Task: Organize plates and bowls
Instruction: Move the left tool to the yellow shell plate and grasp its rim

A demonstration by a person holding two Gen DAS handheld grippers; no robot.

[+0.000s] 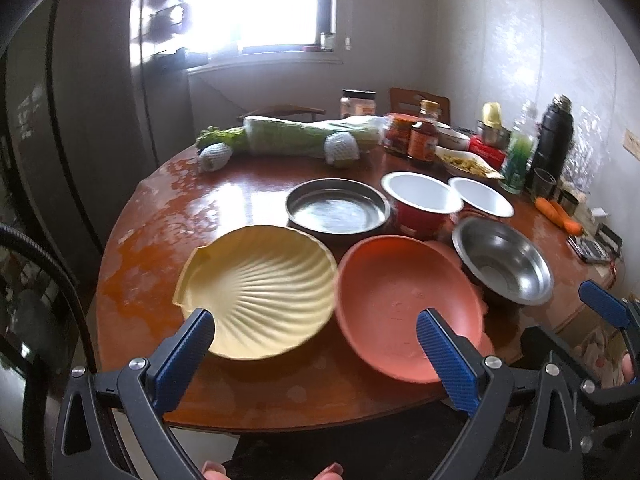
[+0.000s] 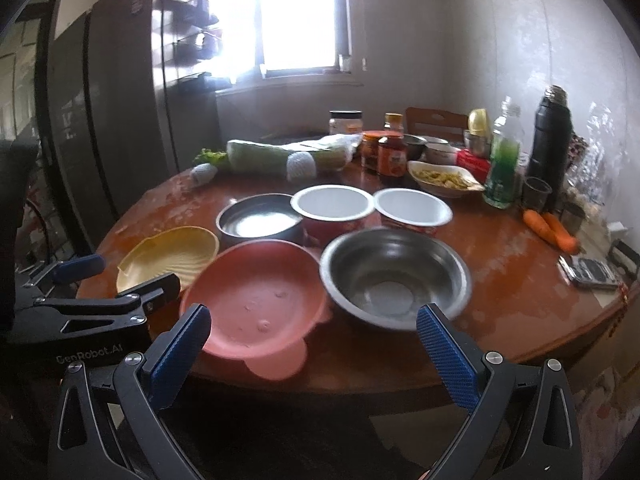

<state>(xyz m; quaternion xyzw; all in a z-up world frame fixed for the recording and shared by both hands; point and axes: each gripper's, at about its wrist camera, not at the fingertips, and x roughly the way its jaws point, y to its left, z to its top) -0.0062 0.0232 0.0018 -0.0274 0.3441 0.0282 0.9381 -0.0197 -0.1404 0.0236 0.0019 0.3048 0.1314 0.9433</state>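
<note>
Both claws stand wide and empty at the near edge of the surface (image 1: 132, 248). The left claw (image 1: 316, 336) faces the seam between the yellow shell plate (image 1: 256, 288) and the pink bowl (image 1: 400, 304). The right claw (image 2: 314, 332) is nearer the steel bowl (image 2: 394, 272) (judged: likely its first pick).

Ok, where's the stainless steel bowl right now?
The stainless steel bowl sits at the near edge of the table, just right of the salmon plate and in front of the two white-lined red bowls.
</note>
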